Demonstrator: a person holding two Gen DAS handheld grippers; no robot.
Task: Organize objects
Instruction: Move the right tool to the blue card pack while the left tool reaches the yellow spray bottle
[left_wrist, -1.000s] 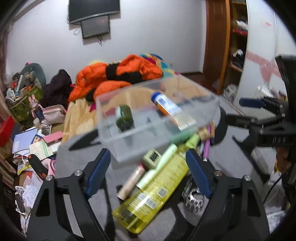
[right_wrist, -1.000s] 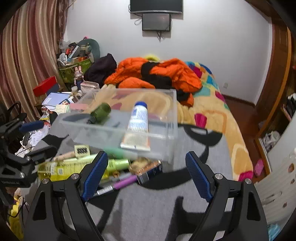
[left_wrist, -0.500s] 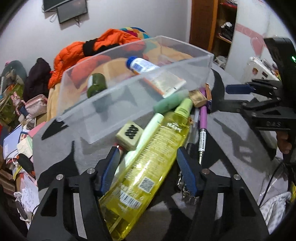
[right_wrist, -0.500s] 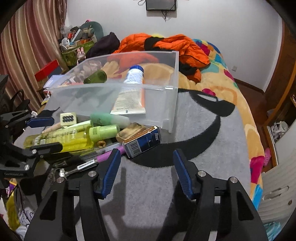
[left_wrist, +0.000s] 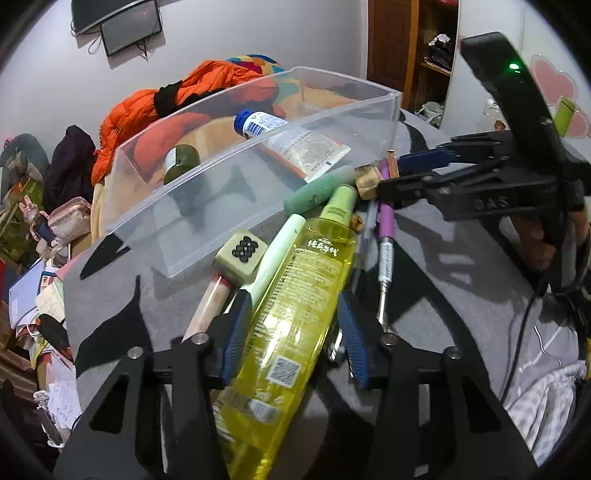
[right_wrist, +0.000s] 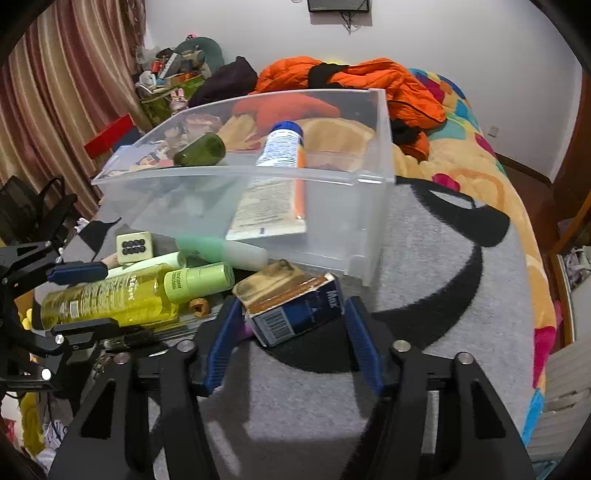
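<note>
A clear plastic bin (left_wrist: 207, 192) (right_wrist: 332, 229) on the grey blanket holds a white tube with a blue cap (left_wrist: 288, 138) (right_wrist: 275, 173) and a dark green bottle (left_wrist: 181, 160) (right_wrist: 199, 149). In front of it lies a pile: a yellow bottle (left_wrist: 291, 314) (right_wrist: 110, 295), a dice-like cube (left_wrist: 240, 254) (right_wrist: 133, 246), a mint tube (left_wrist: 317, 190), a purple pen (left_wrist: 386, 236) and a blue carton (right_wrist: 299, 314). My left gripper (left_wrist: 293, 332) has its pads on both sides of the yellow bottle. My right gripper (right_wrist: 291, 339) straddles the blue carton with a small gap on each side.
Orange jackets (right_wrist: 369, 81) lie on the colourful bedspread (right_wrist: 480, 162) behind the bin. Clutter of books and bags (left_wrist: 33, 280) sits at the left, near striped curtains (right_wrist: 55, 92). A wooden wardrobe (left_wrist: 410, 48) stands at the right.
Both grippers have moved forward and down to the pile and narrowed. The left one has come around the yellow bottle, the right one around the blue carton.
</note>
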